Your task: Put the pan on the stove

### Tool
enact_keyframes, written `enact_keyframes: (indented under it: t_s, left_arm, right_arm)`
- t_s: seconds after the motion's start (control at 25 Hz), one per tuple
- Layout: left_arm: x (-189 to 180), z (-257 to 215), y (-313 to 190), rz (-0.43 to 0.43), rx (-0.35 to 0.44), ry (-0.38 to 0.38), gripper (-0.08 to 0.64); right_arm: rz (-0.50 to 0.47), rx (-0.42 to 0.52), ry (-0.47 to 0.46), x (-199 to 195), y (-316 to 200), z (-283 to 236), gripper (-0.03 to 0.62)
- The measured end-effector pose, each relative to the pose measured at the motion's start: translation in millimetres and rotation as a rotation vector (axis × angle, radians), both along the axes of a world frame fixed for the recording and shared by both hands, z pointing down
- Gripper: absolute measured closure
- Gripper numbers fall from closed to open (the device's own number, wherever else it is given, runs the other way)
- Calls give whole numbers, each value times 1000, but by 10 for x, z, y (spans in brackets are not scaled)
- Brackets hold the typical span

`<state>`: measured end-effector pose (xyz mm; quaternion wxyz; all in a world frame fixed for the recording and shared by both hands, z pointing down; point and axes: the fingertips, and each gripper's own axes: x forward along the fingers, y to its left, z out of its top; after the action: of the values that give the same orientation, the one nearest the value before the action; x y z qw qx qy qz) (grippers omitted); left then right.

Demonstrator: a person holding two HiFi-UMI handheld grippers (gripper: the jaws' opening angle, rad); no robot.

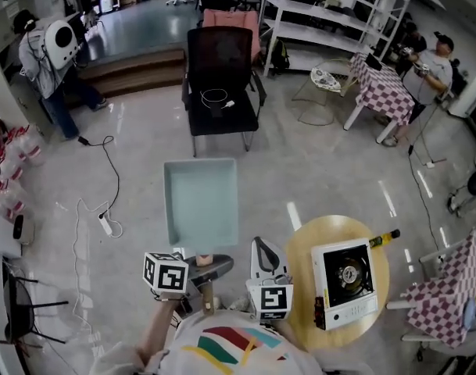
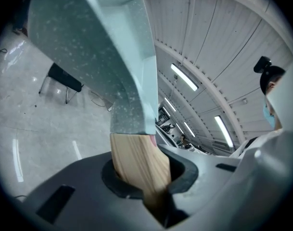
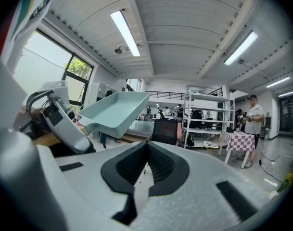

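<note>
A square pale teal pan (image 1: 200, 201) hangs level over the floor in front of me. My left gripper (image 1: 209, 270) is shut on its wooden handle (image 1: 208, 294). In the left gripper view the handle (image 2: 136, 162) sits wedged between the dark pads and the pan's underside (image 2: 103, 47) rises above. My right gripper (image 1: 263, 250) is beside it on the right, shut with nothing in it; its jaws (image 3: 146, 170) meet in a thin slit, and the pan (image 3: 115, 112) shows up and to its left. A white portable stove (image 1: 345, 280) with a black burner stands on the round wooden table (image 1: 300, 241) at lower right.
A yellow-and-black bottle (image 1: 384, 238) lies at the table's far edge. A black chair (image 1: 220, 84) stands beyond the pan. A cable and power strip (image 1: 105, 223) lie on the floor to the left. Checkered tables (image 1: 386, 88) and people stand further off.
</note>
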<state>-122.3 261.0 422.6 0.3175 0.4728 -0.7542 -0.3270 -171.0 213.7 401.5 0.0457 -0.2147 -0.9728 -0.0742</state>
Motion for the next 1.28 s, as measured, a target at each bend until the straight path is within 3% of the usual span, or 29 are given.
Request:
enact_keyframes:
  t_s: [0.28, 0.56, 0.76, 0.96, 1.28]
  left_arm:
    - [-101, -53, -850, 207, -21, -40, 505]
    - [19, -23, -1899, 550, -44, -56, 504]
    - [104, 6, -2623, 845, -24, -58, 504]
    - [274, 48, -3080, 1131, -2, -40, 504]
    - [666, 63, -3569, 1405, 15, -35, 505]
  right_arm:
    - [246, -53, -19, 90, -1044, -3, 592]
    - [598, -83, -27, 421, -2228, 35, 592]
    - [898, -56, -43, 779, -2928, 18, 592]
    - [1183, -35, -30, 1193, -3254, 74, 592]
    - [1451, -41, 20, 1724, -3423, 108, 593]
